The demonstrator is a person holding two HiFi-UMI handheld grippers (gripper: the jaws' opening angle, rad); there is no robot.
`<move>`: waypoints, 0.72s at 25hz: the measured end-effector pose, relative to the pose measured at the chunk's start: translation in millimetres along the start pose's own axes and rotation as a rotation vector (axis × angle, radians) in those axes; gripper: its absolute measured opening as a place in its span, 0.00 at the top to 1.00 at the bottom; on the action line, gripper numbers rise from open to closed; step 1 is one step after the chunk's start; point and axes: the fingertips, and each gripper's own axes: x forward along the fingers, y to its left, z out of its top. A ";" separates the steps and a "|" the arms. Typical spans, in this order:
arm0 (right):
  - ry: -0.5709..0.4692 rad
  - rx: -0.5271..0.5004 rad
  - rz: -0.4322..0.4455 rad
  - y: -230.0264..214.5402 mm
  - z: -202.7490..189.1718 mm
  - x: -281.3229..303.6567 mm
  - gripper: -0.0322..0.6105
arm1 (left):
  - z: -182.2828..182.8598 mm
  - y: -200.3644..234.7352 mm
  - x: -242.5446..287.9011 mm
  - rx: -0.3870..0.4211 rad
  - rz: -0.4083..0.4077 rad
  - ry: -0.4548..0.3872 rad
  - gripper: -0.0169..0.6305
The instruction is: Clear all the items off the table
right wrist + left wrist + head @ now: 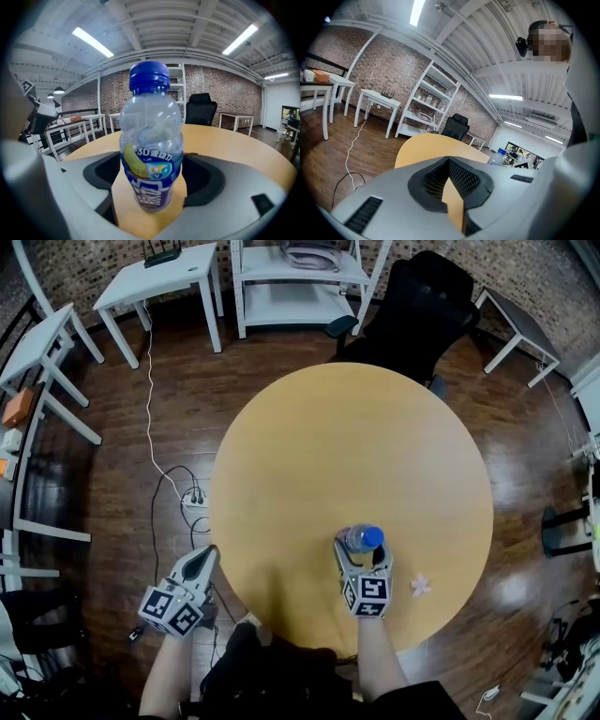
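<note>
A clear plastic bottle (pixel 361 539) with a blue cap and a blue label stands upright on the round wooden table (pixel 356 437), near its front edge. My right gripper (pixel 362 548) is open, one jaw on each side of the bottle. In the right gripper view the bottle (pixel 151 154) fills the gap between the pads, and its base rests on the tabletop. A small pink item (pixel 420 585) lies on the table just right of that gripper. My left gripper (pixel 208 554) is shut and empty, and hangs off the table's left front edge.
A black office chair (pixel 422 306) stands behind the table. A white shelf unit (pixel 300 277) and white side tables (pixel 159 282) stand at the back and left. A power strip with cables (pixel 194 500) lies on the wooden floor left of the table.
</note>
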 end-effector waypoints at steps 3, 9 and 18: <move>-0.020 0.024 -0.032 -1.7 7.5 -9.2 0.29 | 5.6 2.2 -0.5 0.007 -0.019 -0.014 0.98; -0.079 0.034 -0.079 -3.7 26.8 -37.2 0.30 | 20.9 0.9 11.1 0.036 -0.094 -0.042 0.98; -0.259 0.110 -0.261 -51.1 72.0 -124.6 0.32 | 58.3 -34.3 43.3 0.104 -0.259 -0.099 0.98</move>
